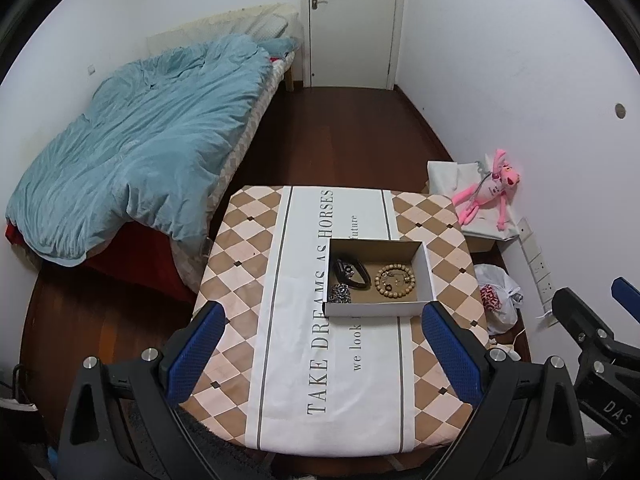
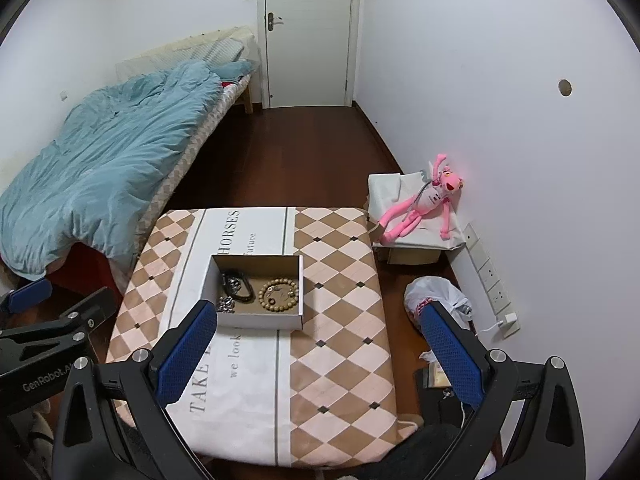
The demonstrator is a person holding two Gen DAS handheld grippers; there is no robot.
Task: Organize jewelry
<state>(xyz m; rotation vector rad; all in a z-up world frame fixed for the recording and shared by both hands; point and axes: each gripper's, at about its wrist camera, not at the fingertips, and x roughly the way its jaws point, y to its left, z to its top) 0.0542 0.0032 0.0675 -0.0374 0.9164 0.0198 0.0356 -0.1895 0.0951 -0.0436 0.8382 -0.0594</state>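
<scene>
In a bedroom, the table point(image 1: 240, 264) carries a box point(image 1: 376, 309) corralling beads point(image 1: 394, 281) and chains, while both hand-held grippers, left point(image 1: 324, 350) and right point(image 2: 320, 354), hover wide open, empty, poised to reach in.

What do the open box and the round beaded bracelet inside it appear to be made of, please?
The box looks like cardboard: matte white outside, plain brown inside, with thin folded walls. The beaded bracelet looks like wood, judging by its tan, dull round beads, though at this size polished seed or resin cannot be ruled out.
</scene>
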